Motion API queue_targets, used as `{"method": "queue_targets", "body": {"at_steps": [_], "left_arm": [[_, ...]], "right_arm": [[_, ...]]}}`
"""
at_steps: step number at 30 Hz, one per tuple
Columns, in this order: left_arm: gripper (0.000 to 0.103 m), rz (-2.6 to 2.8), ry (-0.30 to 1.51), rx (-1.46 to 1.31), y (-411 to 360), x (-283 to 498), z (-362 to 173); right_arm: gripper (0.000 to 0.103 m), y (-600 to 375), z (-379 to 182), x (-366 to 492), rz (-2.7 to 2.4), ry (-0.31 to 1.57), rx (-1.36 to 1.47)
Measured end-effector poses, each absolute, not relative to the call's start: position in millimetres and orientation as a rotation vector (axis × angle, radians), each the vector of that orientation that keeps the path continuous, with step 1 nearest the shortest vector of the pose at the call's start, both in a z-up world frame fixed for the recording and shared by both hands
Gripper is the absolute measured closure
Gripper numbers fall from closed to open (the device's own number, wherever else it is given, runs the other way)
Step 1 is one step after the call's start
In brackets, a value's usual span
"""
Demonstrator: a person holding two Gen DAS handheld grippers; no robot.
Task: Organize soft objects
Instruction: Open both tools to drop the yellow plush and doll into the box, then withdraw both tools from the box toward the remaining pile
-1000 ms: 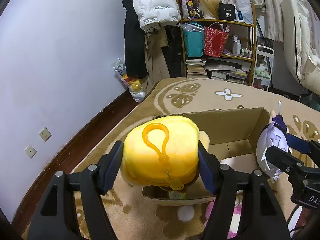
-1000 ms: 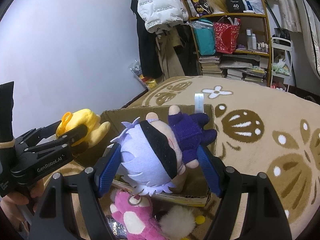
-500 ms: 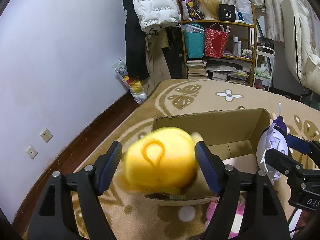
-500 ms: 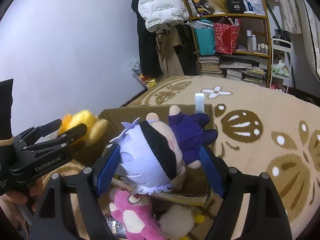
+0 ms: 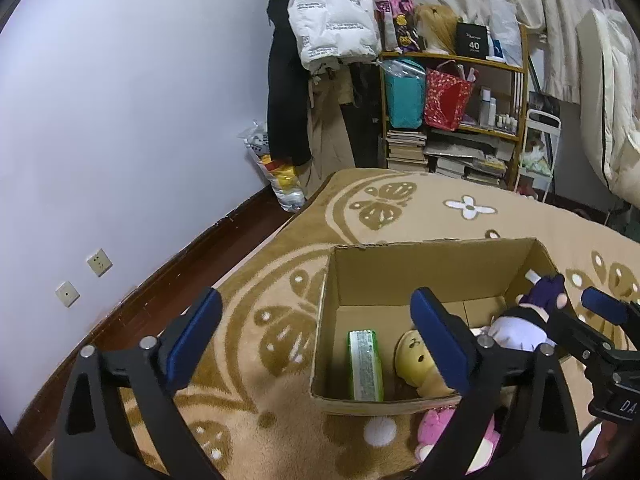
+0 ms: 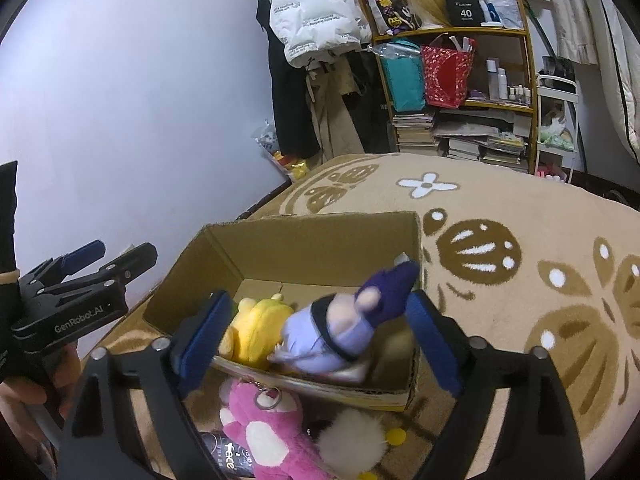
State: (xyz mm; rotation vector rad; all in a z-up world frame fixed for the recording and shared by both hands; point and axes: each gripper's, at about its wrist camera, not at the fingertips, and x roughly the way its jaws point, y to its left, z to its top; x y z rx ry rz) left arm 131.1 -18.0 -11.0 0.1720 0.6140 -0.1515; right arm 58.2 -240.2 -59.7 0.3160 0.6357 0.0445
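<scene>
Inside the cardboard box: yellow plush and purple doll, both released since a second ago. Left gripper and right gripper opening wide, empty. Pink plush outstanding, just outside.

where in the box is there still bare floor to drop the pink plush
The far part of the cardboard box, by its back wall, is bare. In the left wrist view, bare floor also lies beyond the green packet. The near half is crowded: yellow plush beside the purple doll. The pink plush lies outside on the rug.
</scene>
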Motion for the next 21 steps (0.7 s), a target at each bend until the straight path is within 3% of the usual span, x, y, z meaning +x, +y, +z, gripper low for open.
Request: {"method": "queue_targets", "body": {"at_steps": [4, 21], "left_arm": [[0.002, -0.134, 0.619, 0.155, -13.4, 129.8, -10.1], [0.0, -0.131, 0.64, 0.203, -10.9, 105.7, -4.1]], "right_arm": [[0.0, -237.4, -55.8, 58.4, 0.035, 0.634, 0.316], [0.0, -237.8, -42.9, 34.5, -0.004, 0.63, 0.325]]}}
